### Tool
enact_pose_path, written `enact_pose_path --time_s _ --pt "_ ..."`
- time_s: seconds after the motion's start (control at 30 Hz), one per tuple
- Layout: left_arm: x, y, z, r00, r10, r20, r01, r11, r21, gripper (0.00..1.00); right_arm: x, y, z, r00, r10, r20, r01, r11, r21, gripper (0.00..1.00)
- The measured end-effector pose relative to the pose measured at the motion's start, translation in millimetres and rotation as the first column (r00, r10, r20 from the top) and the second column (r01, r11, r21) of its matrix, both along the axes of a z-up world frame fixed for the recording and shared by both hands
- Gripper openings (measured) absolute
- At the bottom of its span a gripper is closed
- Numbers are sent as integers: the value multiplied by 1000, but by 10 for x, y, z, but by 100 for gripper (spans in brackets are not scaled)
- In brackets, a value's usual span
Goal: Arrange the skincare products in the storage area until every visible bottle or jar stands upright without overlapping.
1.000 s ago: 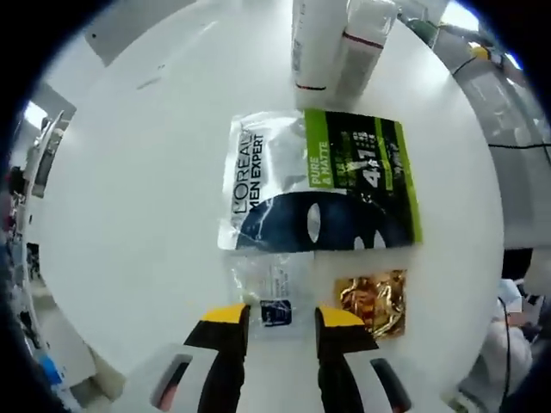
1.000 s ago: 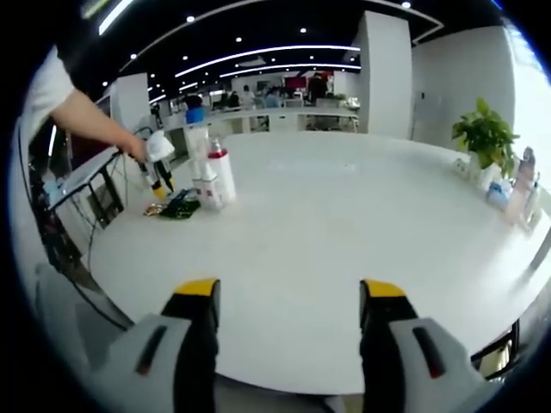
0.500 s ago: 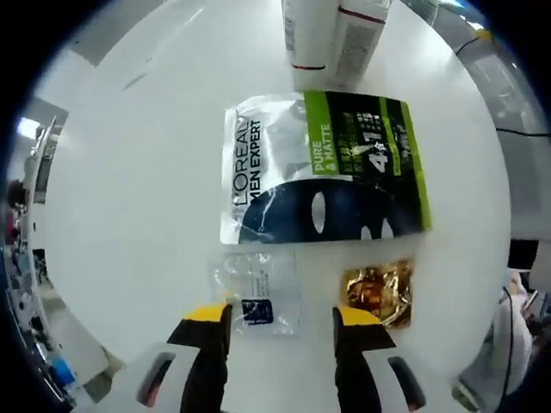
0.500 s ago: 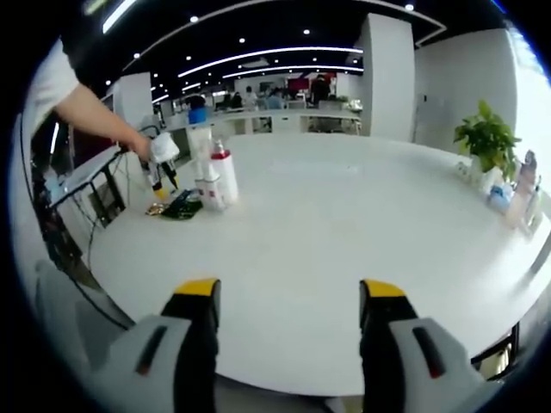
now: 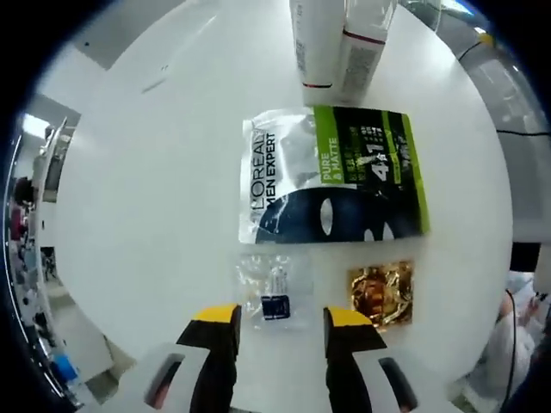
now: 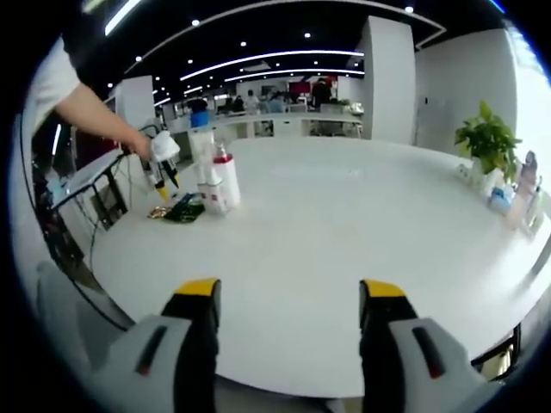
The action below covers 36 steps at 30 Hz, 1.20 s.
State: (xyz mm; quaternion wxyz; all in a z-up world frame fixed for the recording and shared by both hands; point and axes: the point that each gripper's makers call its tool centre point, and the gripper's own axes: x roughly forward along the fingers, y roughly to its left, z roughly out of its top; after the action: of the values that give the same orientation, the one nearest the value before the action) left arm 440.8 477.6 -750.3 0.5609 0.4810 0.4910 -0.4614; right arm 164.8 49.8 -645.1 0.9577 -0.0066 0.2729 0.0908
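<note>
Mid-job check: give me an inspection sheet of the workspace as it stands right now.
Surface: white table, mostly bare.
Job's things: two bottles upright, side by side; face-mask packet, clear sachet and gold sachet lie flat, apart.
Clutter: nothing seen.
Grippers: left gripper open, poised over the clear sachet; right gripper open, empty, far from the bottles.
Cables: dark cable beyond the table edge.
Surroundings: open office, potted plant.

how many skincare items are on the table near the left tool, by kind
Standing bottles or tubes: 2, white tube and red-banded bottle
Flat sachets: 3, face mask pack, clear sachet, gold sachet
Total: 5
</note>
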Motion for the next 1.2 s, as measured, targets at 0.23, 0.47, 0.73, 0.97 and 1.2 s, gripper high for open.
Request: enact_pose_path --time_s 0.23,0.47,0.73,0.97,1.2 --pt "-58 -62 -82 999 22 -38 -22 1000 3 37 -1 8 -6 1000 7 -3 -7 1000 -11 67" --pt "-80 -44 -119 998 -30 -53 31 999 20 32 4 -7 -9 1000 -3 -4 3 1000 -15 67" --pt "-84 -2 -114 998 -24 -61 25 1000 15 34 0 -2 -22 1000 1 -10 -1 1000 -15 67" --pt "-57 -16 5 998 33 -54 -34 999 -29 40 -3 3 -21 1000 1 -11 -1 1000 -10 67" --pt "-290 -3 109 992 80 -101 -86 995 -57 34 -1 16 -11 1000 5 -8 -5 1000 -4 67"
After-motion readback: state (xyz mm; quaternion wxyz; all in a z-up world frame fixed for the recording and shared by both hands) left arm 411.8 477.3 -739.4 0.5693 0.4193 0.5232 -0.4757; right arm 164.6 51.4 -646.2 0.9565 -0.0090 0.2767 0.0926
